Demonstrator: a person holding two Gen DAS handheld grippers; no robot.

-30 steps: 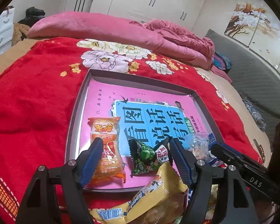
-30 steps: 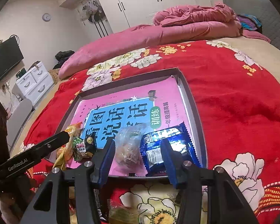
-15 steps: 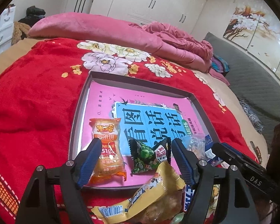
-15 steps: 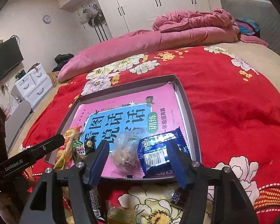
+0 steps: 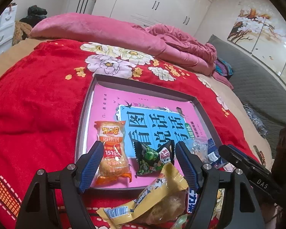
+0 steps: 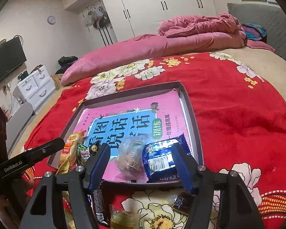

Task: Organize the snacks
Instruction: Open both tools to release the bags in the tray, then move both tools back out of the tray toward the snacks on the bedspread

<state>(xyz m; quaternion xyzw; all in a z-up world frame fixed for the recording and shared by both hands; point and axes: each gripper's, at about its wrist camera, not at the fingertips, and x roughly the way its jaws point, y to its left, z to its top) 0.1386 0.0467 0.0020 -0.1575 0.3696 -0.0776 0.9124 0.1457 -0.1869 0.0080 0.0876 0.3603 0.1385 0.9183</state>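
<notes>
**Snacks lined along tray's near edge, both grippers empty**

Tray (image 5: 85,114) sits on red bed blanket (image 5: 38,105), pink book inside. Orange pkt (image 5: 112,148) lies w/ long axis running away from camera, just beyond left gripper (image 5: 137,162), nearer its left finger. Green pkt (image 5: 154,158) beside it, tilted. Yellow pkt (image 5: 158,194) off tray, below the gripper. Left gripper wide, holding nothing. Blue pkt (image 6: 162,162) and clear bag (image 6: 131,154) lie beyond right gripper (image 6: 141,166), jaws apart, empty.

Home bedroom, red floral bedspread (image 5: 38,103), pink duvet (image 6: 162,45), white wardrobes (image 5: 152,2)
</notes>
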